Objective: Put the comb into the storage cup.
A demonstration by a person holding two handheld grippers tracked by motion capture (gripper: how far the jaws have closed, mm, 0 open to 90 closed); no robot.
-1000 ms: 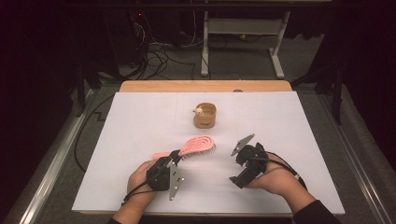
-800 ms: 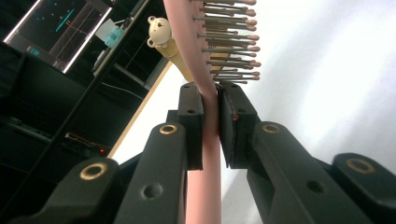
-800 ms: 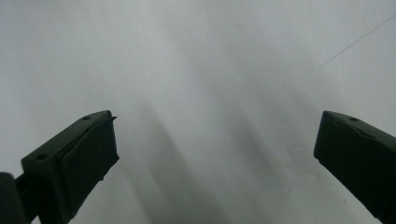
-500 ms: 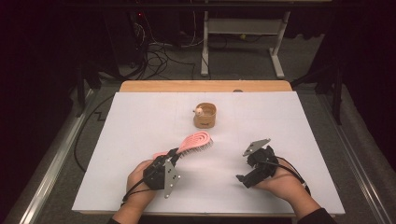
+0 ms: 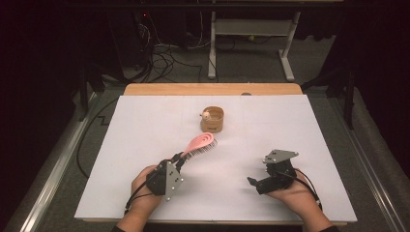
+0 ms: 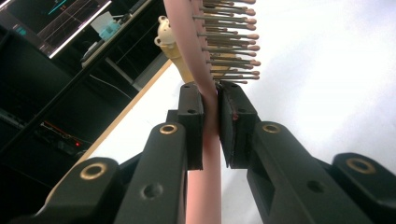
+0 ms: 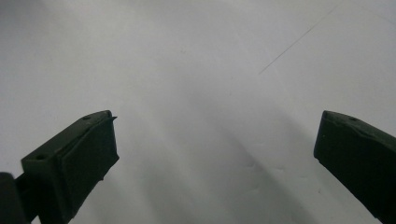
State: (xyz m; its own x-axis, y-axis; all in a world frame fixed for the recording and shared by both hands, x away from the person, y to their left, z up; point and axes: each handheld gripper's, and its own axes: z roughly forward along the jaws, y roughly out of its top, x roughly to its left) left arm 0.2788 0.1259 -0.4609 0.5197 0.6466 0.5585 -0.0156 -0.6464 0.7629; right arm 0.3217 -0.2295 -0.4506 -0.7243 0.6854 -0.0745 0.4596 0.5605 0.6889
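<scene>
One pink hairbrush point(image 5: 199, 144): oval head, smooth pink back, bristle face with rows of thin brownish pins tipped in small rounded beads point(image 6: 231, 37); slim pink handle. Located left of centre on white table cover point(image 5: 145, 125), head pointing far and right, just short of wooden cup point(image 5: 212, 119); whether resting on the cover or lifted off it, cannot tell. Handle clamped between both jaws of left gripper point(image 5: 180, 158), pads pressed against either side just below the bristles.

One small round wooden cup, pale light-coloured piece at its left rim, standing past mid-table.

One right gripper point(image 5: 252, 182), near right, jaws spread wide with bare white cover between them; grey three-cornered plate on top; well apart from brush and cup.
</scene>
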